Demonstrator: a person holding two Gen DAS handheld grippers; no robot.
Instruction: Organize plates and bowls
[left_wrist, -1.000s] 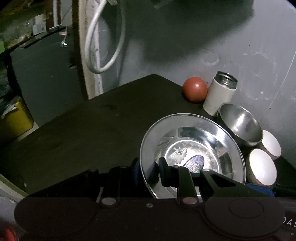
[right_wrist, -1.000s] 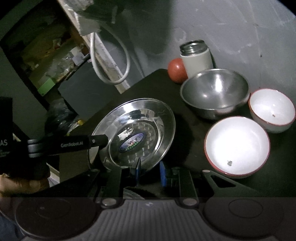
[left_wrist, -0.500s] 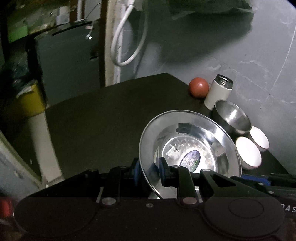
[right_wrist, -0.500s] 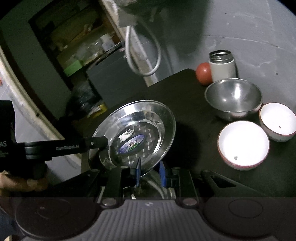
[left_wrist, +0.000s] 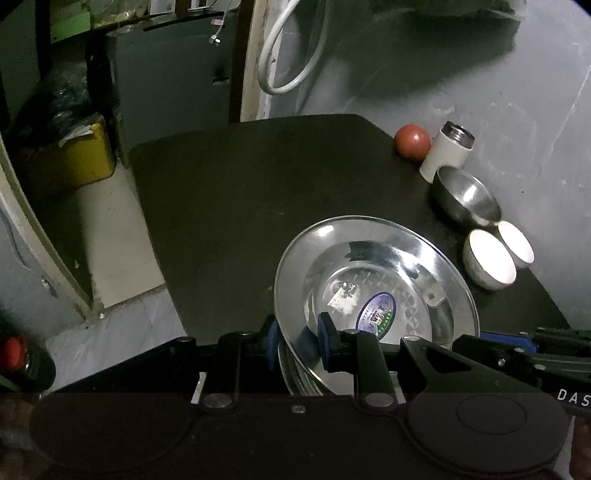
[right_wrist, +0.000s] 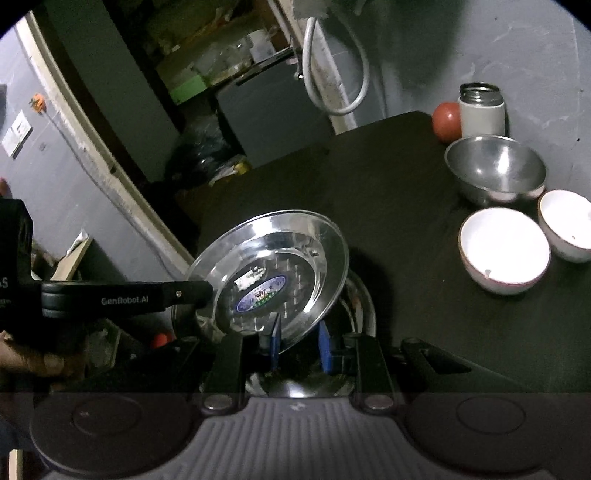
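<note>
The job looks barely past its start. A steel plate is up in the air, tilted, with the left gripper pinched on its near rim and the right gripper seemingly nipped on the rim at another spot, both sets of jaws drawn close with only the thin metal between them. Below it, in the right wrist view, more steel plates seem to lie in a stack on the dark table, though how many I cannot tell. Off by the wall, the steel bowl and 2 white bowls sit side by side, un-nested, beside a white flask and a red ball. So, by my reckoning, this plate needs a home and the bowls remain to be gathered. Against 1 second ago, the plate has been carried away from the bowls, which now look smaller and farther off, more floor and a yellow box have come into sight at the left, and both grips are unchanged.
</note>
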